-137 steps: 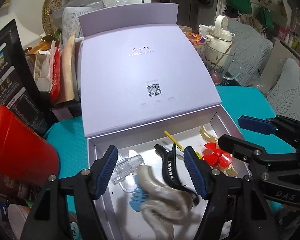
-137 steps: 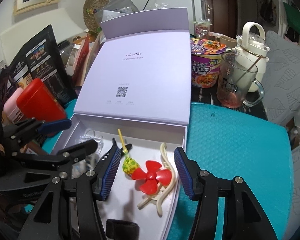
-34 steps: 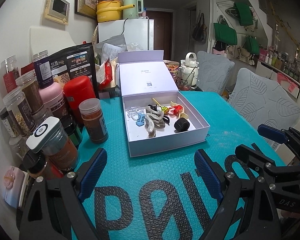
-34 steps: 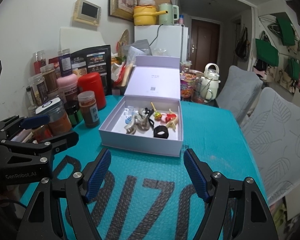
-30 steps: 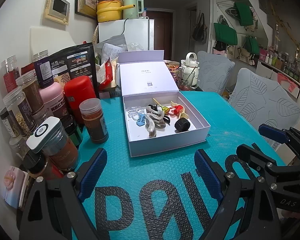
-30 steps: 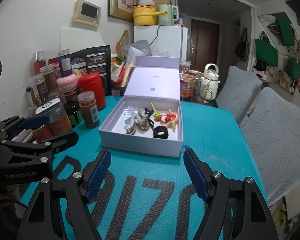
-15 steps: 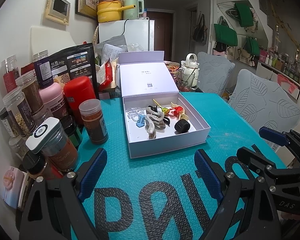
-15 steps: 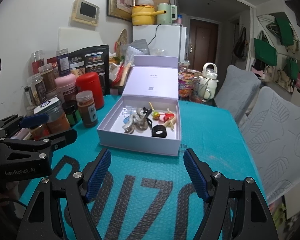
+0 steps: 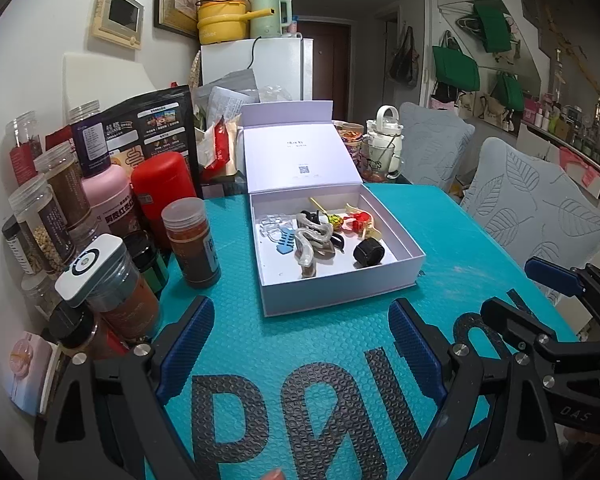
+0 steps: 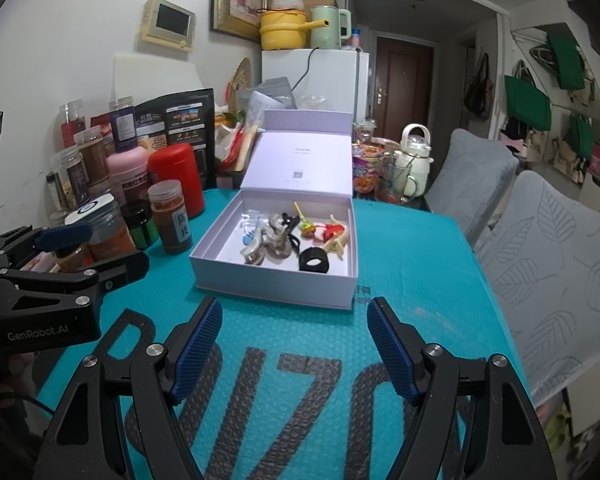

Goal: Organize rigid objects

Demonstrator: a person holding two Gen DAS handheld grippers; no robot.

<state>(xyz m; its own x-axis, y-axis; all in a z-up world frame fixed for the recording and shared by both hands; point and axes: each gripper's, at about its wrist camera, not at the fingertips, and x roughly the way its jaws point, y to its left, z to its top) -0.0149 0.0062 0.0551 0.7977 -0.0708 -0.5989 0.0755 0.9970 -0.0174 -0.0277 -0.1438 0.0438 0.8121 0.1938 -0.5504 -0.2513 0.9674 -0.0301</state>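
Teal matting [image 9: 320, 344] covers the surface; spice jars [image 9: 192, 240] crowd left of the lavender box [image 10: 276, 284]; both tongs, left [image 9: 300, 344] and right [image 10: 294, 344], hang released, empty.

Spice jars [image 9: 194, 242] crowd the teal mat [image 9: 332, 344] beside a red canister [image 10: 178, 178]

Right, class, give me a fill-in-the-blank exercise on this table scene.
1. The box's lid stands ____.
2. The mat under the box is ____ in colour.
3. The black ring lies ____ the box.
4. Both the left claw and the right claw hold ____.

Missing words: open; teal; inside; nothing
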